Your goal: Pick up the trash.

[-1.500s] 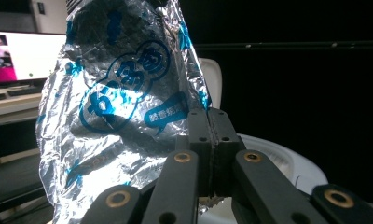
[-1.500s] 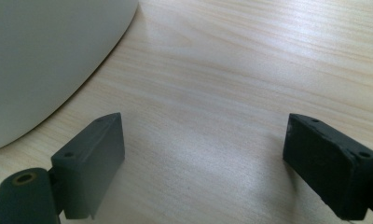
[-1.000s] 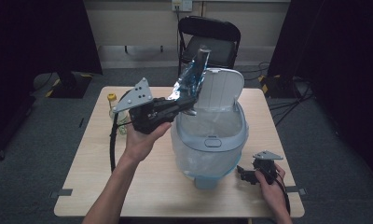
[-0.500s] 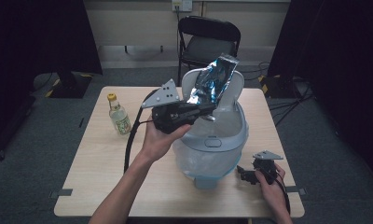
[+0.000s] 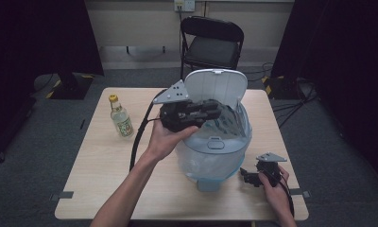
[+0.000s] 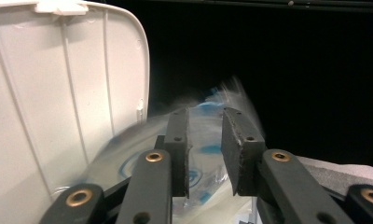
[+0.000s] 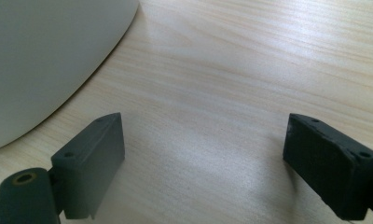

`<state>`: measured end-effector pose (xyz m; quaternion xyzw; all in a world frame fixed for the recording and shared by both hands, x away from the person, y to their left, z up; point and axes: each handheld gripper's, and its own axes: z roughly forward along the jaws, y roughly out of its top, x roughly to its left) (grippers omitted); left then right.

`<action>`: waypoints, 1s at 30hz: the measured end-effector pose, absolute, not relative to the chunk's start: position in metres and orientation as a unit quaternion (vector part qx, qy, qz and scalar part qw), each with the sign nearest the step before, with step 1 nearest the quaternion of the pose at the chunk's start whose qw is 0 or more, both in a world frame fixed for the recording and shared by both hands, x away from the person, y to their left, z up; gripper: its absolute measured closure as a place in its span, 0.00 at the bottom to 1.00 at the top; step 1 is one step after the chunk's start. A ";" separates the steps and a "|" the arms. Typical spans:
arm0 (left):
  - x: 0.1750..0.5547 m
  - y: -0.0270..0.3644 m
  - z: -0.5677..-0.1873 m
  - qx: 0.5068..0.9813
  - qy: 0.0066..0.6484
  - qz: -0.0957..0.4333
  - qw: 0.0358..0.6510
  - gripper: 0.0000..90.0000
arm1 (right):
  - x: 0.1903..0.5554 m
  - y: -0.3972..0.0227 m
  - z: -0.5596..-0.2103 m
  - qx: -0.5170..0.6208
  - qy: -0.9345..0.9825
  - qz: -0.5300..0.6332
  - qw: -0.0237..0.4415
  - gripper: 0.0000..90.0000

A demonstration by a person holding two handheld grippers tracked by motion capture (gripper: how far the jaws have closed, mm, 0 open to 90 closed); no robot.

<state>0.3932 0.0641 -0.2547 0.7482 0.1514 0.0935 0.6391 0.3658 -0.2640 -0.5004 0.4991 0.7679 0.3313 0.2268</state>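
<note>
Just changed: a second ago the left gripper (image 5: 210, 112) held the crinkled silver-blue packet (image 6: 208, 154) high above the bin (image 5: 215, 142); now it has dropped to the rim and the packet is down inside the mouth.
Meaning: looks like the drop-off is happening right now; the disposal seems all but done.
Left tongs: parted by a narrow gap in the left gripper view, the packet blurred beyond them; I judge it released and falling, though contact is hard to rule out.
Packet now: in the bin's opening, against the clear liner, below the raised lid (image 5: 215, 87).
Right tongs: right gripper (image 5: 253, 178) spread wide, holding nothing, low over the bench near its front right corner, just beside the bin's base.
Bottle: small glass bottle (image 5: 121, 118) with yellow cap, upright toward the bench's back left corner, untouched, well apart from the bin.
Materials: bin pale, smooth, rounded plastic; lid ribbed on its inner face; packet shiny foil-like film, creased; bench (image 7: 250, 74) light wood grain; jaw pads matte black, blocky.
</note>
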 end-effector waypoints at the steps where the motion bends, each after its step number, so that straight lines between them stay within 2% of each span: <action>1: 0.394 0.066 -0.254 0.748 0.152 0.095 0.639 0.80 | 0.366 -0.264 -0.500 0.499 0.768 0.331 0.227 0.13; 15: 0.397 0.084 -0.256 0.741 0.156 0.096 0.646 0.70 | 0.366 -0.264 -0.500 0.499 0.768 0.331 0.227 0.13; 24: 0.400 0.100 -0.261 0.736 0.169 0.095 0.649 0.68 | 0.366 -0.264 -0.500 0.499 0.768 0.331 0.227 0.13; 30: 0.401 0.116 -0.267 0.729 0.180 0.097 0.654 0.60 | 0.366 -0.264 -0.500 0.499 0.768 0.331 0.227 0.13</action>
